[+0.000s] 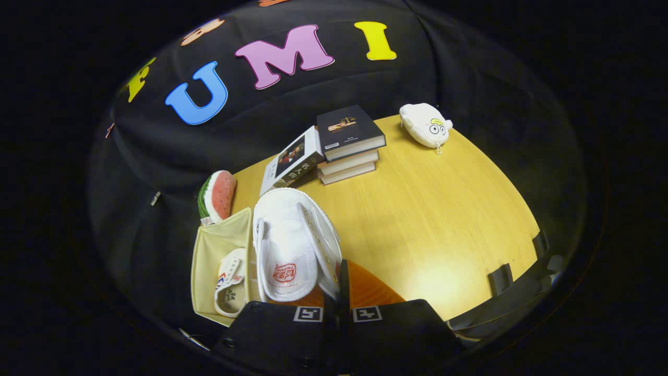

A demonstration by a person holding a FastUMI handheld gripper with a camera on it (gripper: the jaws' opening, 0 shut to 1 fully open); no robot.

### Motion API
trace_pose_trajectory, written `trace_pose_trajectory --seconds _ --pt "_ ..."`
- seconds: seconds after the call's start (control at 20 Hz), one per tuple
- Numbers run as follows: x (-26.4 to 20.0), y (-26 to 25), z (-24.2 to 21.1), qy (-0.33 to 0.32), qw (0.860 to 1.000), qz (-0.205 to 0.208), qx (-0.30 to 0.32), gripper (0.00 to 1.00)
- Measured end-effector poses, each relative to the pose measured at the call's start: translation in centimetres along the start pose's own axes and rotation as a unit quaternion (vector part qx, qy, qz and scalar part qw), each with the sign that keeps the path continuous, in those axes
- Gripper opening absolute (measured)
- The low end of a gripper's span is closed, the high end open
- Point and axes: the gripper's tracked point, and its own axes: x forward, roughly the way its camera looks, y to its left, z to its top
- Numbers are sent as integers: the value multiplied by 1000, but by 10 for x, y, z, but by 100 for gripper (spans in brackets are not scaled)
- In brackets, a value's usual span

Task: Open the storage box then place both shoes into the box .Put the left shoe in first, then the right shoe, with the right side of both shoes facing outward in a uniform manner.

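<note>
My gripper (pixel 337 308) is shut on the side wall of a white canvas shoe (pixel 292 240) with an orange sole and a red logo on its insole. This shoe hangs tilted, toe pointing away from me, partly over the right rim of the cream fabric storage box (pixel 209 250). The box stands open just left of the fingers. Inside it lies the other white shoe (pixel 229 284), on its side along the box's right wall. The heel of the held shoe is hidden behind my fingers.
Beyond the shoe on the wooden table (pixel 443 219) stands a stack of books (pixel 348 143) with one book (pixel 292 164) leaning against it. A watermelon-slice plush (pixel 219 194) sits behind the box. A white plush pouch (pixel 425 125) lies at the far edge. Black clips (pixel 501 279) grip the table's near right edge.
</note>
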Motion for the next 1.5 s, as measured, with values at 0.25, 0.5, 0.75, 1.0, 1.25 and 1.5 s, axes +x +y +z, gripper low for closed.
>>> trace_pose_trajectory --seconds 0.25,0.5,0.75,1.0,1.25,1.5 --pt "7 80 -13 27 999 30 15 6" --pt "37 122 -18 64 997 15 31 6" --pt "56 127 -36 83 996 -15 19 6" --pt "60 148 -43 88 995 32 40 35" --pt "45 153 -15 31 998 63 5 97" --pt "42 136 -17 29 998 54 -12 99"
